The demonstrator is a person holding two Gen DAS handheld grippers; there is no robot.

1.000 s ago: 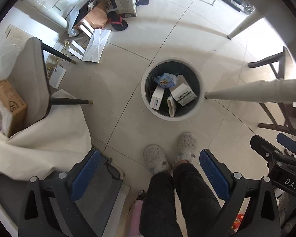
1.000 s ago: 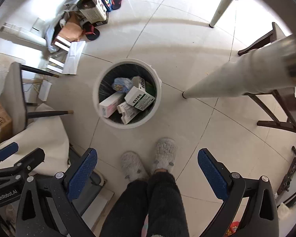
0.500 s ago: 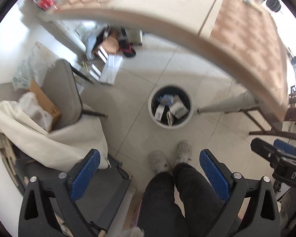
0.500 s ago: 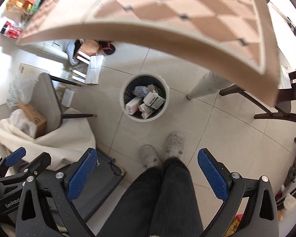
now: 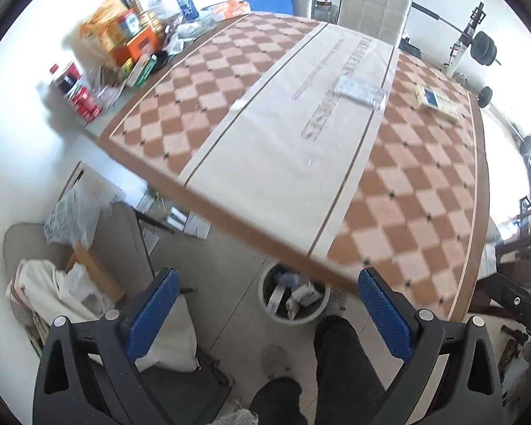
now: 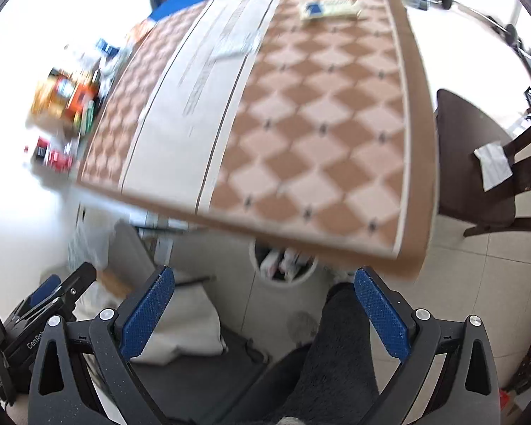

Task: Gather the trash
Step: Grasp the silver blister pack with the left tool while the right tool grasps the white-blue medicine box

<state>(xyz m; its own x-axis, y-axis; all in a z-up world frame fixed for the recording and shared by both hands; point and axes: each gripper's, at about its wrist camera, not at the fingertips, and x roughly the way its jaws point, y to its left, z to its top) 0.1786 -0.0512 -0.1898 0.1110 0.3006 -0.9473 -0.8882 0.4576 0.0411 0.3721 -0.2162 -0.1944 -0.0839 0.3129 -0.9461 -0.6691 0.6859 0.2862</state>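
A round white trash bin (image 5: 267, 306) with a black liner stands on the floor, half under the table's near edge, with several small boxes inside; it also shows in the right wrist view as the bin (image 6: 265, 279). On the checkered table lie a clear plastic wrapper (image 5: 359, 91) and a yellow and blue box (image 5: 437, 101), the same box (image 6: 329, 9) at the far end in the right wrist view. My left gripper (image 5: 265, 315) is open and holds nothing. My right gripper (image 6: 262, 310) is open too, above the person's dark trouser legs (image 6: 336, 354).
The table (image 5: 272, 134) has a brown checkered cloth with a white centre strip. Cans, bottles and food boxes (image 5: 124, 42) crowd its far left corner. A grey chair (image 5: 116, 237) with bags stands at the left, a dark wooden chair (image 6: 478, 177) at the right.
Both grippers have risen and tilted up from the bin on the floor to above the table's edge. The tabletop now fills both views and the bin sits small below it.
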